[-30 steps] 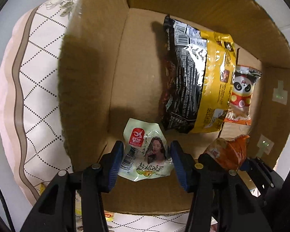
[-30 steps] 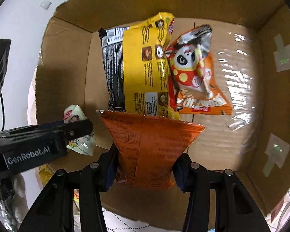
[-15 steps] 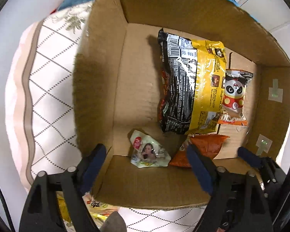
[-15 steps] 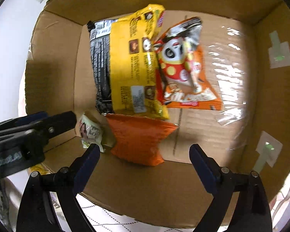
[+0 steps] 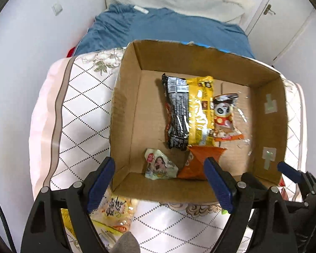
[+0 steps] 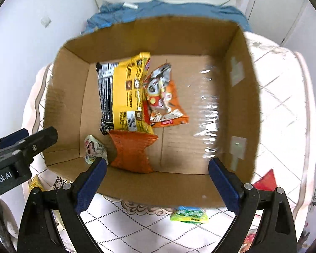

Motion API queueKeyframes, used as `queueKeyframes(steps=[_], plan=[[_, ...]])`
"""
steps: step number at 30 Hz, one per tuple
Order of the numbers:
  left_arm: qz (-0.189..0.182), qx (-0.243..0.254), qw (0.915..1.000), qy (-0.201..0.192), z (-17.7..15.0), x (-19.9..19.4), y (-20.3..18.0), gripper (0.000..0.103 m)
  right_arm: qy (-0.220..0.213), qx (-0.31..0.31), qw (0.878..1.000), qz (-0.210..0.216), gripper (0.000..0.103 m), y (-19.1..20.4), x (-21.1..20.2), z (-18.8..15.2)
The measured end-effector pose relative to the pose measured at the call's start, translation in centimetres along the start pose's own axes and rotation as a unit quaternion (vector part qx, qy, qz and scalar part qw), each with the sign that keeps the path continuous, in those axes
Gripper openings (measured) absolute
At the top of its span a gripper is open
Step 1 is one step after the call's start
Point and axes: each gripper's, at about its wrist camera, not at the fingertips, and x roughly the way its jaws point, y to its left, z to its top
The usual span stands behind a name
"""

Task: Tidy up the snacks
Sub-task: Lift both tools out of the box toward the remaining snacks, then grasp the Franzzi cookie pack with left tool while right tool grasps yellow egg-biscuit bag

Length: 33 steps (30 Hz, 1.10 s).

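Looking down through both wrist cameras, I saw the cardboard box sitting on a quilted cover with a diamond pattern. My left gripper hung above the box's near wall with its blue pads spread wide and nothing between them; those jaws had just been opening. My right gripper was likewise apart and empty, its jaws having just opened further, above the same near wall.

Inside the box lay four packets. The small pale packet with a printed portrait rested near the near-left corner, and the orange packet lay just beside it, touching the lower end of the yellow-and-black bag. That bag overlapped the left edge of the panda packet, so I could not see how far the panda packet ran underneath.

Much outside the box was cut off. A yellowish snack bag showed only partly behind my left finger, its print too blurred for me to read. A green packet peeked out below the box's near wall, and a red corner poked from behind my right finger; what it belonged to I could not tell. The far rim was motion-blurred in the right view. A blue cloth lay beyond the box.
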Motion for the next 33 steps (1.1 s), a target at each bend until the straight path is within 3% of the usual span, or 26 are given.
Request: queueKeyframes(steps=[11,19,26,33], plan=[[-0.006,0.012,0.9983,-0.057,-3.8,-6.4,-0.9,0.086,-0.053,0.008,0.998,0.014,0.099,0.8,-6.9,-3.7],[0.003,0.004,0.9973,-0.073,-7.7,-9.2,0.4,0.086,-0.027,0.025,0.998,0.052,0.099,0.9,-7.9,-7.9],[0.027,-0.089,0.9956,-0.013,-12.7,-7.0,7.5,0.086,0.054,0.055,0.989,0.129,0.099,2.7,-3.4,-12.3],[0.048,-0.215,0.9746,0.042,-16.4,-3.4,15.7,0.086,0.116,0.078,0.973,0.184,0.099,7.2,2.1,-13.3]])
